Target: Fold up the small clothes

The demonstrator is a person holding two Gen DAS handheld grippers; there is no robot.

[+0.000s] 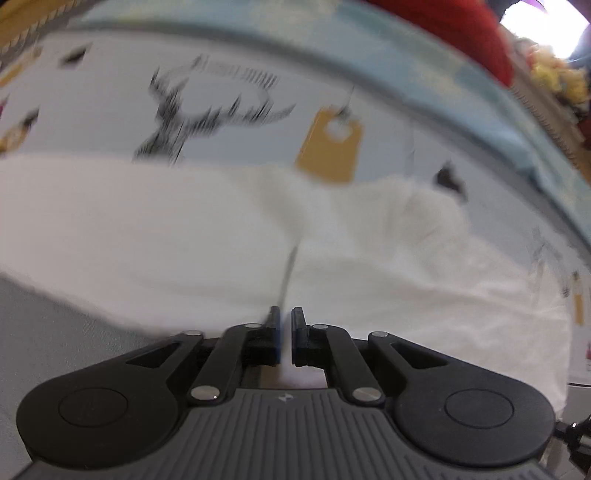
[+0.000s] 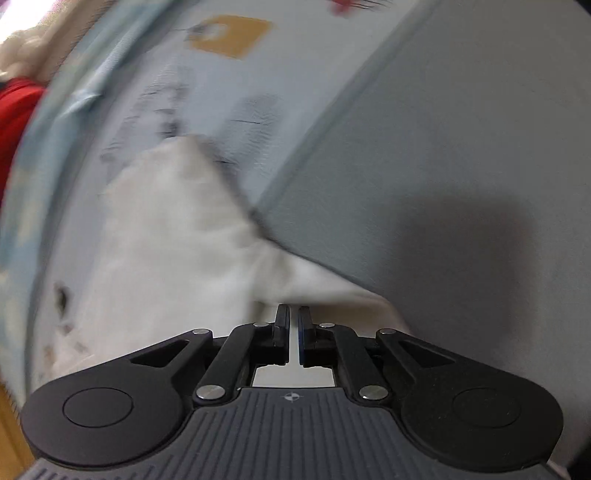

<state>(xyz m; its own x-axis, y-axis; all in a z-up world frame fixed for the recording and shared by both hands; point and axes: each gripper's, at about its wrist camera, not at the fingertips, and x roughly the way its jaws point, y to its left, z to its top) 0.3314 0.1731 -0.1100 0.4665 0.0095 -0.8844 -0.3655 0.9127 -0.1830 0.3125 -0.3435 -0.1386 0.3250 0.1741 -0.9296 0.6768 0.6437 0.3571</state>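
A small white garment [image 1: 221, 236] lies spread over a pale printed cloth [image 1: 110, 103] on the table. My left gripper [image 1: 286, 321] is shut on the garment's near edge, with white fabric pinched between the pads. In the right wrist view the same white garment [image 2: 173, 229] runs away to the upper left. My right gripper [image 2: 294, 317] is shut on its near corner, held a little above the surface. Both views are blurred by motion.
The printed cloth carries a black antler drawing [image 1: 207, 110] and a mustard tag print [image 1: 330, 146]. A light blue band [image 1: 461, 96] edges it. Something red [image 1: 461, 29] lies beyond. Plain grey surface [image 2: 461, 147] lies to the right.
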